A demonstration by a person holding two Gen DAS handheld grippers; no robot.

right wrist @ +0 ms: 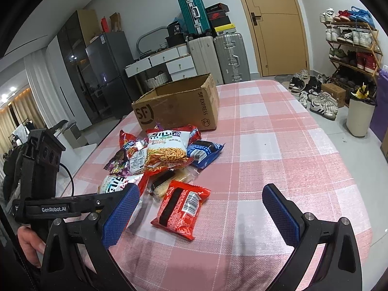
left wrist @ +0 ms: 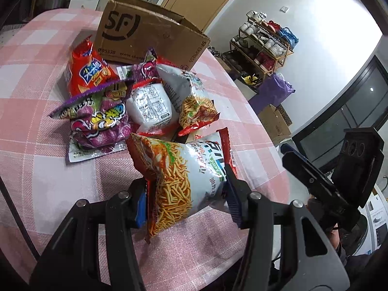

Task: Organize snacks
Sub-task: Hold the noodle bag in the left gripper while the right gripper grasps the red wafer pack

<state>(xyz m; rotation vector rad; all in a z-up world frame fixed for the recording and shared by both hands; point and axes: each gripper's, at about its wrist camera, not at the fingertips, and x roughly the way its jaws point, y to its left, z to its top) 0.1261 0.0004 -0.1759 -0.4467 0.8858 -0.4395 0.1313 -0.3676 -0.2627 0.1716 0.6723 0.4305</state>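
Only the left wrist view shows the left hand-held gripper [left wrist: 186,201] clamped on a white-and-red crinkly noodle-snack bag [left wrist: 179,181]. The right hand-held gripper [right wrist: 201,215] gapes empty, a red barcoded packet [right wrist: 181,208] between its pads; beyond it, a brown cardboard box [right wrist: 179,106] reads "SF EXPRESS".

Table cloth [right wrist: 266,133] pink-and-white check; box [right wrist: 179,111] brown; nearest flat packet [right wrist: 181,208] red; gripper pads [right wrist: 278,213] blue.
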